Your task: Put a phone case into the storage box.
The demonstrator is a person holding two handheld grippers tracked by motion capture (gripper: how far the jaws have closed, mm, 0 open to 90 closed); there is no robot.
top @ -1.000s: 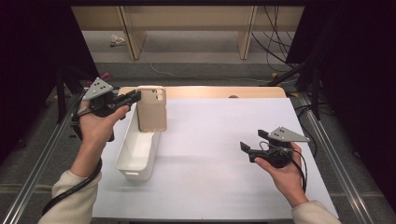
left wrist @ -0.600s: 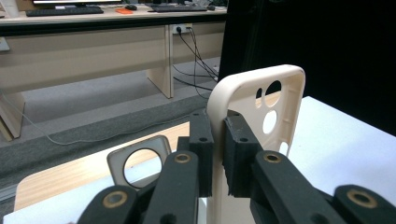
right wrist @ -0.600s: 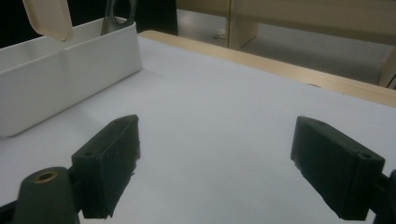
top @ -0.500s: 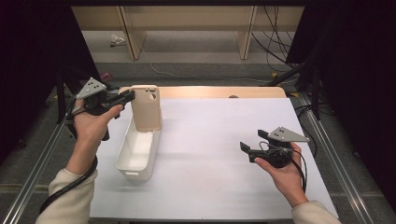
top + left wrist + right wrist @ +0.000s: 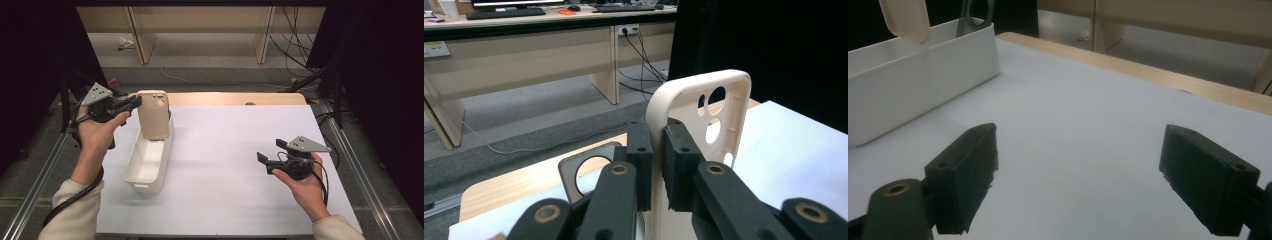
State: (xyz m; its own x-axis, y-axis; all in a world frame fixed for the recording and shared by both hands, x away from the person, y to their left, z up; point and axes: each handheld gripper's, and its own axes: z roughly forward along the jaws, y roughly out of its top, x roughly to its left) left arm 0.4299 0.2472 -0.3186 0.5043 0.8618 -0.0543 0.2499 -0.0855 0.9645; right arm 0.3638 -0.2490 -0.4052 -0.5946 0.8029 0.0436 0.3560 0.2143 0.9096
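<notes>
Left tongs [image 5: 136, 103]: closed on the side edge of the phone case [image 5: 153, 114]; in the left gripper view the two black pads [image 5: 678, 165] are seen pressed on either face of that edge.
Phone case: cream, with round camera cut-outs near its top; held upright above the far end of the white bin [image 5: 148, 161], its lower end seen just over the bin's rim.
White bin: long and narrow, set on the left part of the surface [image 5: 225, 150]; a second, grey case [image 5: 589, 175] is seen beyond the held one in the left gripper view and standing in the bin's far end in the right gripper view.
Right tongs [image 5: 270, 152]: open, nothing between the pads; held low over the right part of the surface, well apart from the bin.
</notes>
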